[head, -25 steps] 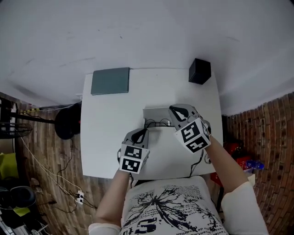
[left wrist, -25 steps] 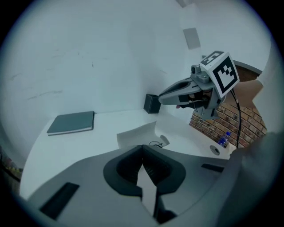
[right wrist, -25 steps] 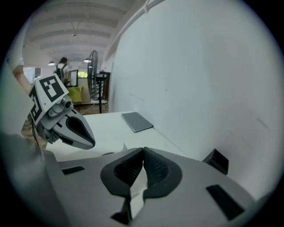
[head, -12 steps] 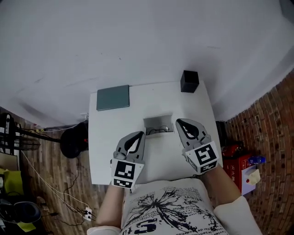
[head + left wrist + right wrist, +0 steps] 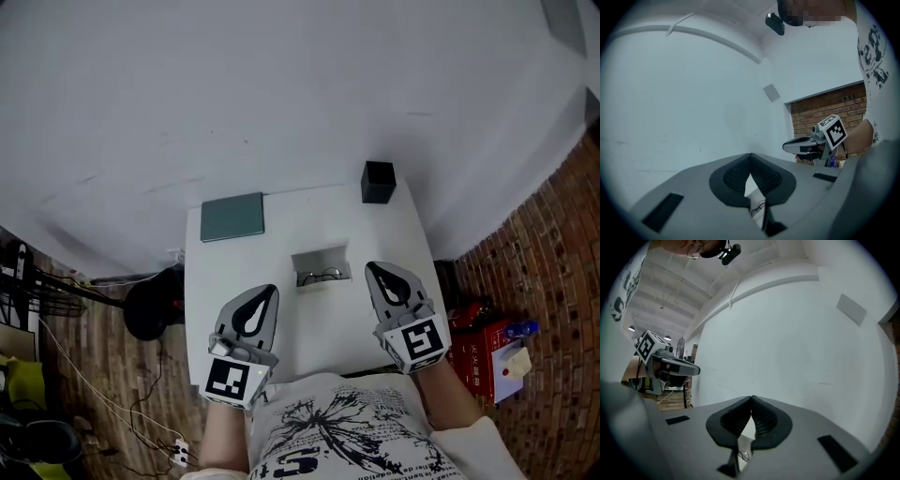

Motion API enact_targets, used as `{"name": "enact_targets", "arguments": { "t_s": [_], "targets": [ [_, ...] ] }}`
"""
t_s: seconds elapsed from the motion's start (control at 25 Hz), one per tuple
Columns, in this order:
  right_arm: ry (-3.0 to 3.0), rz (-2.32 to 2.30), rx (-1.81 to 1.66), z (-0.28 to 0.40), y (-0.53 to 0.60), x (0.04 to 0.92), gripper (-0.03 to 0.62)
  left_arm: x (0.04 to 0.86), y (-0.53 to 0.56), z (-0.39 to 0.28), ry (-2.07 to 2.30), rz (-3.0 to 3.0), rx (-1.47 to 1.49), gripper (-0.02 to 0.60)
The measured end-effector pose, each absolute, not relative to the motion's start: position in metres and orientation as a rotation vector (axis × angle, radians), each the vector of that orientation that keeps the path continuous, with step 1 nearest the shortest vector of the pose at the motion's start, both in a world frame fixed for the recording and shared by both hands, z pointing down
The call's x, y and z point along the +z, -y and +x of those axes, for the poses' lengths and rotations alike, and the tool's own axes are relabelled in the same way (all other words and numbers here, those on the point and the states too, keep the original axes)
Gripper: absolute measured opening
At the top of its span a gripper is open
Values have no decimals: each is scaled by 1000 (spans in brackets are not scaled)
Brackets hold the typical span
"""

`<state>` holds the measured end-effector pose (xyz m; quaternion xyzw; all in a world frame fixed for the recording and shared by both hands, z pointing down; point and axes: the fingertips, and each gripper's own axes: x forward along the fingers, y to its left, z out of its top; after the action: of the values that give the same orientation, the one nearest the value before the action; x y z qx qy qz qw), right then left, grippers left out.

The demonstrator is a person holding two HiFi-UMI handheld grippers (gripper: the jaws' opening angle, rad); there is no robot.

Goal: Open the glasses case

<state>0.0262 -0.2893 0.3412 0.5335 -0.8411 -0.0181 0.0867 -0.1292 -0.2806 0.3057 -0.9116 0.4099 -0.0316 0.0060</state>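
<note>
The grey glasses case point(image 5: 321, 261) lies open on the middle of the white table point(image 5: 398, 234), with a pair of glasses point(image 5: 322, 275) in it. Both grippers hang apart from it, nearer the person, above the table's front edge. My left gripper point(image 5: 271, 290) is to the case's lower left, shut and empty. My right gripper point(image 5: 371, 267) is to its right, also shut and empty. In the left gripper view the closed tips point(image 5: 750, 154) meet, and the glasses point(image 5: 759, 206) show far below them. The right gripper view shows its tips point(image 5: 752, 398) touching over the glasses point(image 5: 742, 455).
A teal notebook point(image 5: 232, 217) lies at the table's back left, a black box point(image 5: 378, 182) at its back right corner. On the floor are a black stool point(image 5: 150, 300) to the left, cables, and a red box point(image 5: 473, 361) to the right.
Both grippers have risen and drawn back from the case towards the person. The case is open in all frames and has not moved on the table.
</note>
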Motion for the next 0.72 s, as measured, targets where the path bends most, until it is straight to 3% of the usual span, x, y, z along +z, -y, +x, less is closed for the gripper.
{"name": "enact_targets", "arguments": {
  "t_s": [0.72],
  "targets": [
    [2524,1581,-56,31,285,329,11,297,281,-133,-1311,-2813,-101,14]
  ]
}}
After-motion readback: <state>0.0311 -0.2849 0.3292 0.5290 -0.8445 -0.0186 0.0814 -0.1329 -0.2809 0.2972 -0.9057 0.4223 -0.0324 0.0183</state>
